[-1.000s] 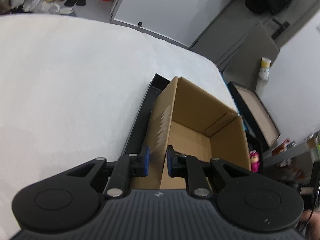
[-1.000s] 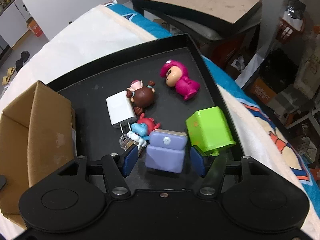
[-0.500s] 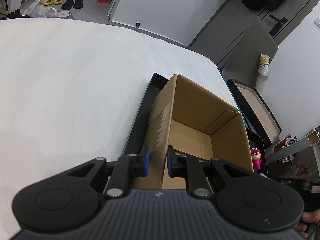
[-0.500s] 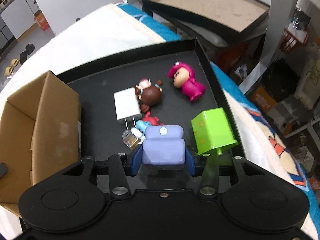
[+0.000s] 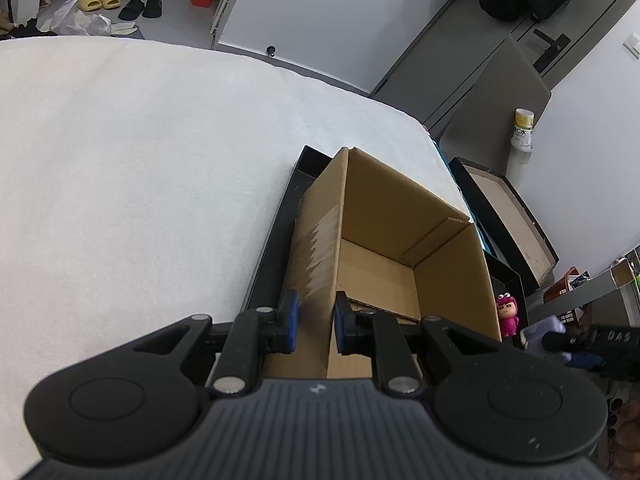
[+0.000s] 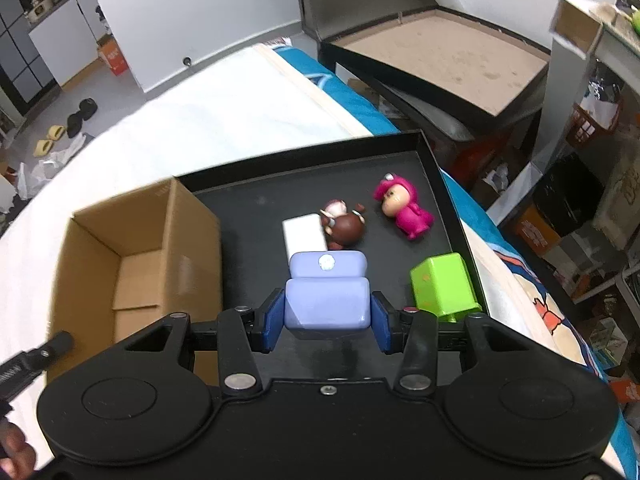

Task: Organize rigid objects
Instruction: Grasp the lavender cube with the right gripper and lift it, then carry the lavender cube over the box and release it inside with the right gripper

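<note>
Purple block [image 6: 327,294] is clamped by right gripper [image 6: 326,322] above black tray [image 6: 448,196]; cardboard box [image 5: 320,248] wall is pinched by left gripper [image 5: 314,324].

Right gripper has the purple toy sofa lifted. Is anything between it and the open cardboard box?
Nothing visible blocks the way. The purple sofa is clamped in the right gripper, above the black tray. The cardboard box stands open-topped just to its left, and looks empty. The left gripper pinches the box's near wall.
</note>
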`<state>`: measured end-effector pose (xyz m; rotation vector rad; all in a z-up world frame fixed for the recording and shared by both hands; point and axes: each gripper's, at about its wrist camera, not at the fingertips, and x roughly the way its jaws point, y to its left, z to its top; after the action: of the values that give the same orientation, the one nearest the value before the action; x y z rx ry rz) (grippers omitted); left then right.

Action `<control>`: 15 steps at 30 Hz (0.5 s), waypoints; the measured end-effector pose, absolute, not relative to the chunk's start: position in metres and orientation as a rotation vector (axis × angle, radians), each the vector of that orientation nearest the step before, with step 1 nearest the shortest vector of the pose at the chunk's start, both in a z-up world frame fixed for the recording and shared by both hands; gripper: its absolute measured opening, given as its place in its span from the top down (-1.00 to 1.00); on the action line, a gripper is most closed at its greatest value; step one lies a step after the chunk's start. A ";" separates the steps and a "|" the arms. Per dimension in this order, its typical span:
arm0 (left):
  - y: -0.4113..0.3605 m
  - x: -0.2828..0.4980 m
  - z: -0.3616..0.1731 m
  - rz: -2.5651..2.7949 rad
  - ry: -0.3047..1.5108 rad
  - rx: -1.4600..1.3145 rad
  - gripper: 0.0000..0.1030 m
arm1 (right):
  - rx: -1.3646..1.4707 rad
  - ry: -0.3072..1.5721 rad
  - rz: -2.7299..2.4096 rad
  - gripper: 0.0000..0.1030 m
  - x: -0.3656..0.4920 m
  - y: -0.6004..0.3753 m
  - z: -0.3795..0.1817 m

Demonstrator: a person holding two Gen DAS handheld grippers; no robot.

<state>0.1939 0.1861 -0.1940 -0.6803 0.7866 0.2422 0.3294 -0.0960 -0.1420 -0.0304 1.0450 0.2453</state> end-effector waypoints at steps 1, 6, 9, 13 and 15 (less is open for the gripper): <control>0.186 0.194 -0.194 0.240 0.786 -0.680 0.67 | -0.031 1.039 0.249 0.15 0.329 -0.094 -0.139; 0.188 0.195 -0.195 0.237 0.785 -0.691 0.67 | -0.040 1.001 0.285 0.15 0.323 -0.082 -0.122; 0.189 0.196 -0.196 0.229 0.783 -0.693 0.67 | -0.052 0.984 0.300 0.15 0.321 -0.073 -0.114; 0.190 0.195 -0.197 0.222 0.781 -0.693 0.67 | -0.058 0.967 0.328 0.15 0.319 -0.061 -0.106; 0.190 0.195 -0.198 0.218 0.781 -0.697 0.67 | -0.065 0.960 0.341 0.15 0.318 -0.053 -0.102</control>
<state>0.1953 0.1901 -0.1975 -0.6967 0.7808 0.2178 0.3175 -0.0535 -0.1022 -0.0647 0.9603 0.3411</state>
